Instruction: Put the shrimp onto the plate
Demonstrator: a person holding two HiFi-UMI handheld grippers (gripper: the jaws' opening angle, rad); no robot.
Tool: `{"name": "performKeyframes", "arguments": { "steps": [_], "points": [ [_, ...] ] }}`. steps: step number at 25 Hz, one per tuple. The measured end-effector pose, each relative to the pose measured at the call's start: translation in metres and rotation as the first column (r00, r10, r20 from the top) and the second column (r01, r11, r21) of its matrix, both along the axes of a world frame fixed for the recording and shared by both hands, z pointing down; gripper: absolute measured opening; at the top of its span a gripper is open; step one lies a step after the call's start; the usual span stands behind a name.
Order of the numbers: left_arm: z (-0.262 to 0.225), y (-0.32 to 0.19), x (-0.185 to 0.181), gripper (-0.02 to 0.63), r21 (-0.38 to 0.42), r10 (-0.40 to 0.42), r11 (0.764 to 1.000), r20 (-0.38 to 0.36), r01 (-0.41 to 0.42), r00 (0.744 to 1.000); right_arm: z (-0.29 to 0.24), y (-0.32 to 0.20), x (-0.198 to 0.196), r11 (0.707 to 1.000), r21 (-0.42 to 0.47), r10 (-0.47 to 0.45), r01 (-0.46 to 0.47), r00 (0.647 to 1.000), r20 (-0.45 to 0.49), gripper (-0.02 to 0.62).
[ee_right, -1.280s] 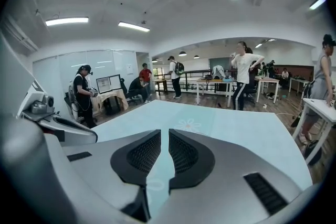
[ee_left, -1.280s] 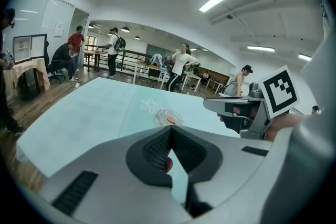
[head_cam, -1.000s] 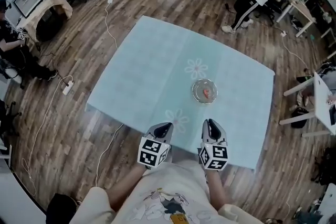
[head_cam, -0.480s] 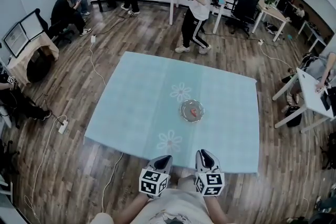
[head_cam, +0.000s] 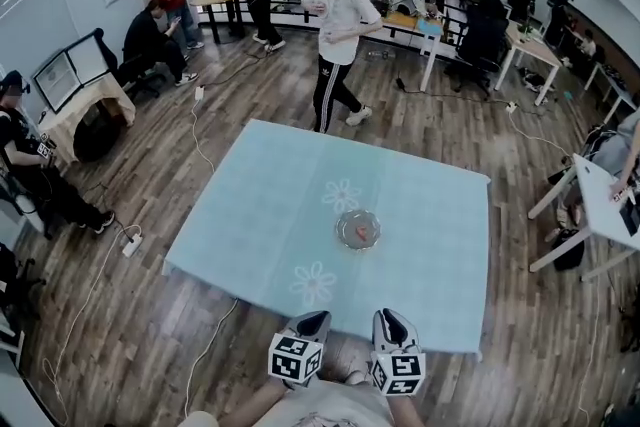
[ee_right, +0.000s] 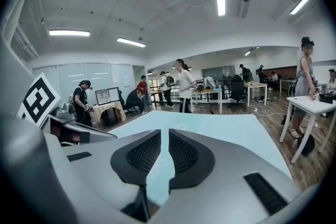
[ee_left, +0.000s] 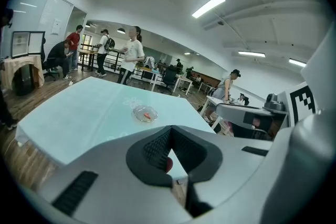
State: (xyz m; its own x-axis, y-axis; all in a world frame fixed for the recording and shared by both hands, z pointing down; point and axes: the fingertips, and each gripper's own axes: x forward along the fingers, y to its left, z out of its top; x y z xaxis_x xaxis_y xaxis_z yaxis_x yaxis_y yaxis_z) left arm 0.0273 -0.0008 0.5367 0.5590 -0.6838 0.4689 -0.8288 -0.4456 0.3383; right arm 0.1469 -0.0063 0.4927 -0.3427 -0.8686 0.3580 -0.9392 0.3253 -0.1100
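— Orange shrimp (head_cam: 361,233) lies in the clear glass plate (head_cam: 344,219), do we agree?
— We do. The plate stands right of the middle of the pale blue tablecloth (head_cam: 250,215), with one printed flower (head_cam: 341,196) just beyond it and a second flower (head_cam: 313,283) nearer to us on the left.
— And our grippers?
— We hold both at the near edge of the table, well apart from the plate. The left gripper (head_cam: 312,319) is clenched: in its own view the pad tips meet, and the plate with the shrimp shows far ahead on the cloth.
— The right gripper (head_cam: 388,316)?
— Its pads stand nearly together, a thin slit between them, gripping nothing.
— Beyond the table?
— We see a person in a white shirt (head_cam: 338,10) on the wooden floor (head_cam: 130,315) past the far edge.
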Motion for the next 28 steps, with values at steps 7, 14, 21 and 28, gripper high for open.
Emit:
{"name": "performKeyframes", "arguments": {
  "steps": [7, 14, 21, 28],
  "points": [
    [-0.006, 0.028, 0.063, 0.006, 0.021, 0.033, 0.999, 0.028, -0.034, 0.999, 0.007, 0.022, 0.038, 1.0, 0.016, -0.021, 0.02, 0.998, 0.06, 0.064],
    [0.0, 0.071, 0.09, 0.006, 0.02, 0.022, 1.0, 0.075, -0.024, 0.997, -0.027, 0.062, 0.043, 0.983, 0.137, -0.14, 0.121, 0.98, 0.138, 0.064],
    [-0.005, 0.098, 0.115, 0.006, 0.035, 0.008, 0.999, 0.056, -0.01, 0.998, -0.014, 0.096, 0.064, 0.987, 0.108, -0.131, 0.117, 0.981, 0.141, 0.064],
    [0.001, 0.119, 0.14, 0.006, 0.023, 0.042, 0.999, 0.045, -0.043, 0.998, -0.01, 0.105, 0.086, 0.99, 0.097, -0.113, 0.101, 0.985, 0.127, 0.064]
  ]
}}
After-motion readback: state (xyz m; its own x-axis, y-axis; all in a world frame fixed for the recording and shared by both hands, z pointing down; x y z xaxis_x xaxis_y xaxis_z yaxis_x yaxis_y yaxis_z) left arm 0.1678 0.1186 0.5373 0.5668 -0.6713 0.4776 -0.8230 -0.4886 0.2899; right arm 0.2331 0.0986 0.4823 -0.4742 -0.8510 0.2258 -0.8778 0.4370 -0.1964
